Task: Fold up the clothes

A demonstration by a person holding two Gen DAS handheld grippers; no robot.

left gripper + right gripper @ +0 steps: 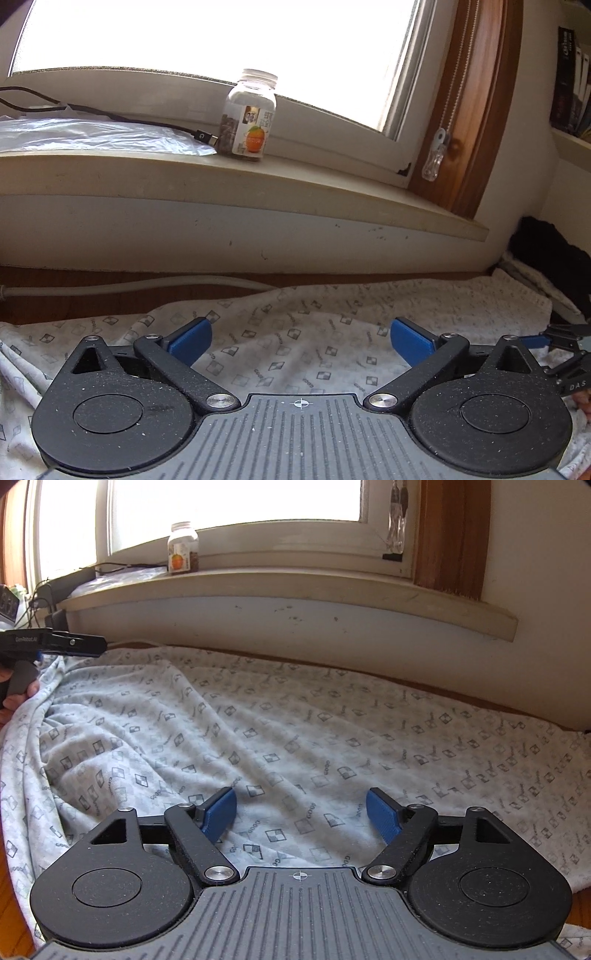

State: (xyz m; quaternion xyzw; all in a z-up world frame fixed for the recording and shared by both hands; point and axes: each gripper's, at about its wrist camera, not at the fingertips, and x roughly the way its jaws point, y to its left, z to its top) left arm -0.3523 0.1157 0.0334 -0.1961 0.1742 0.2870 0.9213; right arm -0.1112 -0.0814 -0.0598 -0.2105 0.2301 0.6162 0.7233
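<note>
The patterned garment (295, 738) is lying spread and rumpled below the window sill (295, 590), its sill-side edge bunching in ridges. Your left gripper (299, 339) and right gripper (301, 808) are both hovering over it with jaws gaping, holding nothing. Pinching a ridge away from the sill risks catching one layer and folding it crooked.

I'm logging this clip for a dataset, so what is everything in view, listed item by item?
patterned garment: one, pale grey-white with small dark square prints, spread rumpled under both grippers
jar: one, clear with orange-fruit label, on the windowsill
plastic bag: one, clear, on the windowsill left of the jar
cable: one, black, across the plastic bag
windowsill: one, cream, below the bright window
dark cloth: one, black, far right corner
left gripper: one, black with blue fingers, open above the garment
right gripper: one, black with blue fingers, open above the garment
</note>
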